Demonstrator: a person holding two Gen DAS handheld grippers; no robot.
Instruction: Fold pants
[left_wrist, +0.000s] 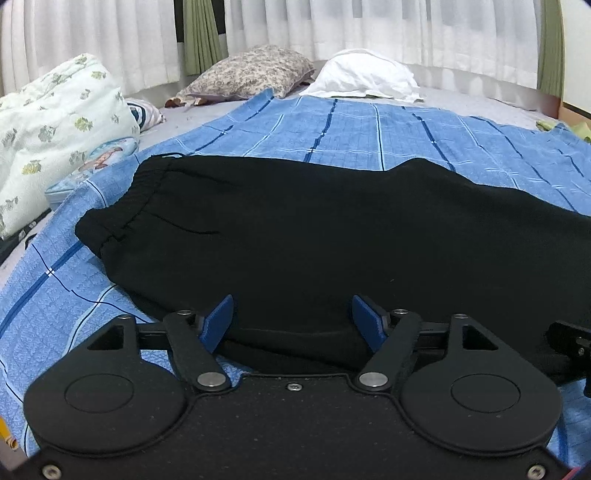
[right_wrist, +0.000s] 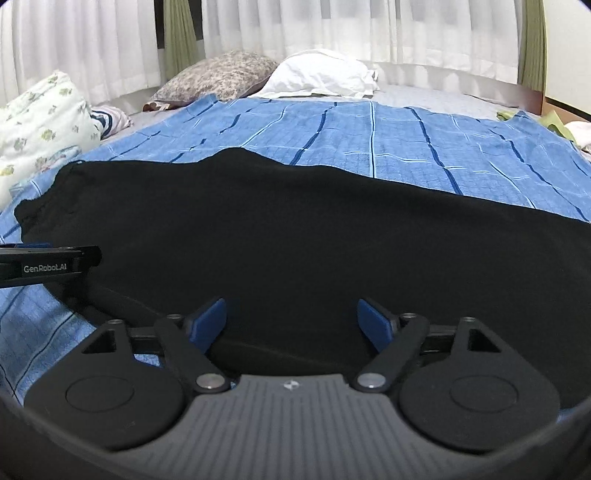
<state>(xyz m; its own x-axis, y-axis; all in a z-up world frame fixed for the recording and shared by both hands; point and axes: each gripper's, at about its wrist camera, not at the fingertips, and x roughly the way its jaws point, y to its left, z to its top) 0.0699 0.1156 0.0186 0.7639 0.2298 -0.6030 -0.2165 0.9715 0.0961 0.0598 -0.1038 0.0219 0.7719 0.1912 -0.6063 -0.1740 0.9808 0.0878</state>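
Observation:
Black pants (left_wrist: 314, 236) lie flat across a blue checked blanket (left_wrist: 369, 129), with the elastic waistband (left_wrist: 136, 206) at the left. My left gripper (left_wrist: 291, 314) is open, its blue pads (left_wrist: 218, 321) spread either side of the pants' near edge close to the waist end. My right gripper (right_wrist: 291, 317) is also open, its blue pads (right_wrist: 373, 321) over the near edge of the pants (right_wrist: 295, 229) further to the right. The left gripper's side shows at the left of the right wrist view (right_wrist: 48, 264).
The blanket (right_wrist: 369, 129) covers a bed. A flowered pillow (left_wrist: 251, 70) and a white pillow (left_wrist: 365, 74) lie at the far end before white curtains (left_wrist: 369, 26). A bundled quilt (left_wrist: 48, 122) sits at the left. Green cloth (right_wrist: 535, 118) lies at the far right.

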